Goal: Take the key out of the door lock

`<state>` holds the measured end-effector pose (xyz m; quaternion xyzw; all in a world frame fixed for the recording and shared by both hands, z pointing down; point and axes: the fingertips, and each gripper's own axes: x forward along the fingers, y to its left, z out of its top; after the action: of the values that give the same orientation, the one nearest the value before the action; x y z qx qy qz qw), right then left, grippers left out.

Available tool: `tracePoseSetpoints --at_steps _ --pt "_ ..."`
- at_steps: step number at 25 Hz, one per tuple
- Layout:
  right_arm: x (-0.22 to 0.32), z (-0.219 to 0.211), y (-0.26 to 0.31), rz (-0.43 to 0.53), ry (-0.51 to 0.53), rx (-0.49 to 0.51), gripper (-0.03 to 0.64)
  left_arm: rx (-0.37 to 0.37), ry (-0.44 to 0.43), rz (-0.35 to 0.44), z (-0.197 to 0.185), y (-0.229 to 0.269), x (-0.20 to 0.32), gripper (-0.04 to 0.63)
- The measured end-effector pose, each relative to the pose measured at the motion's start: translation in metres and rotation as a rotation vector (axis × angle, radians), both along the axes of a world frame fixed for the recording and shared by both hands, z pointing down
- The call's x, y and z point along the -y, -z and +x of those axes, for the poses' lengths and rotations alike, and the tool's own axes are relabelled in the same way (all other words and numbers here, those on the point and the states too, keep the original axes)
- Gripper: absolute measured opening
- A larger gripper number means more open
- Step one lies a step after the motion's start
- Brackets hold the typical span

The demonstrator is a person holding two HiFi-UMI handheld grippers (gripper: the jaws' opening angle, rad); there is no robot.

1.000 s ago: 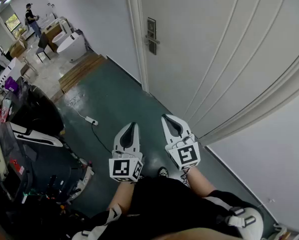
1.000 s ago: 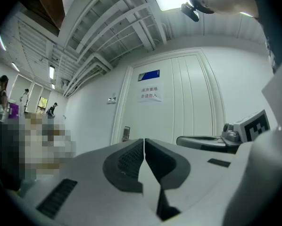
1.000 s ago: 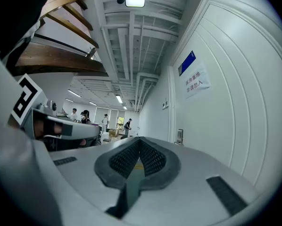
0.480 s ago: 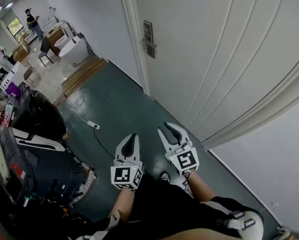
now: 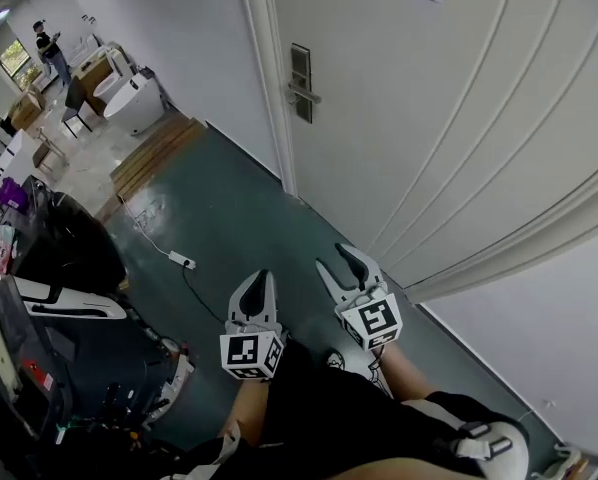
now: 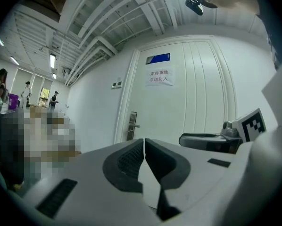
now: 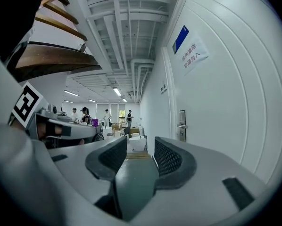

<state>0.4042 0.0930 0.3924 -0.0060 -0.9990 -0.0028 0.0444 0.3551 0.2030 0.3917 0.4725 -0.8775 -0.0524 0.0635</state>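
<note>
Right gripper (image 5: 336, 258), its jaws just opened and now wide apart with nothing between them, held level beside the left gripper (image 5: 264, 274), whose jaws are pressed together and empty. Both hang over the green floor (image 5: 239, 213), well apart from the door lock (image 5: 300, 83) on the white door (image 5: 429, 118); any key there is too small to discern.

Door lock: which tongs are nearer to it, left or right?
Right, slightly. The right tongs, just opened and empty, are beside the door, well short of the lock; the left tongs, shut, are farther from the door.
</note>
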Motion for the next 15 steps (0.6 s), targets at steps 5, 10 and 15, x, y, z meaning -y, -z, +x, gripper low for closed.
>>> tracePoseSetpoints --at_steps 5,10,15 --pt "-0.007 -0.059 0.01 -0.003 -0.025 0.028 0.167 0.013 -0.034 0.017 -0.064 0.008 0.0 0.029" --pt "-0.024 -0.112 0.01 0.004 -0.019 0.006 0.175 0.012 -0.063 0.043 -0.117 0.014 -0.004 0.029" --pt "-0.054 -0.145 0.007 0.012 -0.005 -0.022 0.175 -0.007 -0.051 0.058 -0.162 0.013 -0.035 0.029"
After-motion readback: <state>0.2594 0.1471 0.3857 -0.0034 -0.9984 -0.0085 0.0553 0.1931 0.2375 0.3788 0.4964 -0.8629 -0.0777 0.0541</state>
